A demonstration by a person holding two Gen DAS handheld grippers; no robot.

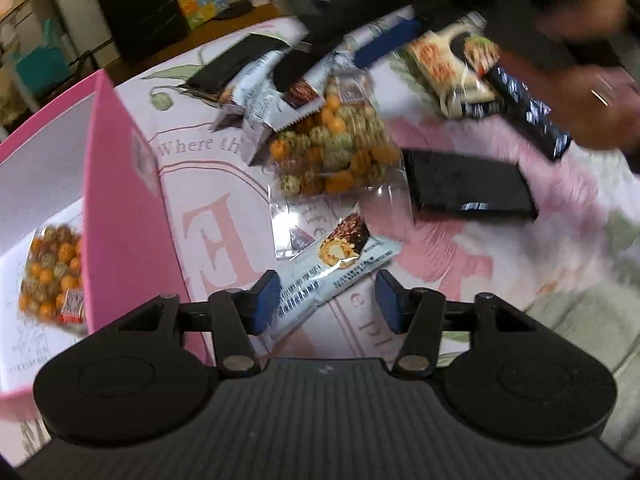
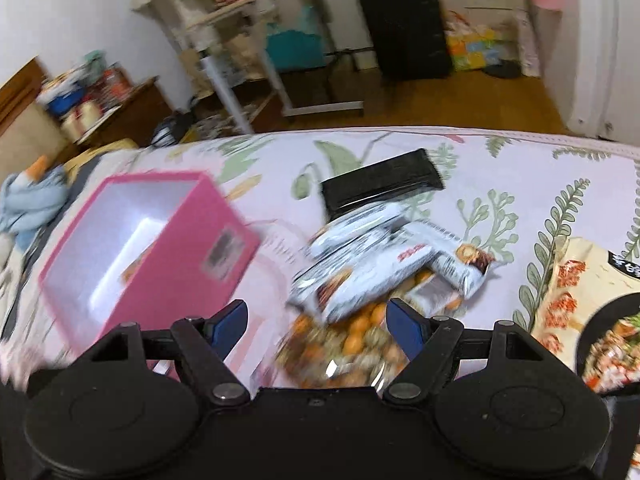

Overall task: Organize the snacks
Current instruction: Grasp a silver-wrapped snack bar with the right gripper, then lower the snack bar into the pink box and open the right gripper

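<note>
Left gripper (image 1: 327, 300) spread over a pale bar (image 1: 340, 264), right gripper (image 2: 316, 328) spread above snack pile (image 2: 384, 256), pink box (image 2: 160, 248) beside.

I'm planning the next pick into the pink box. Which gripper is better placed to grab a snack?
Left, probably. The left gripper is open with the light-blue snack bar lying between its fingers, right beside the pink box. The right gripper hovers open over the clear bag of round snacks, farther from the box.

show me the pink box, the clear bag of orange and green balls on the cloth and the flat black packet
pink box (image 1: 120, 208), left wrist view, outer side wall
clear bag of balls (image 1: 332, 148), left wrist view, middle
flat black packet (image 1: 468, 186), left wrist view, top face
</note>
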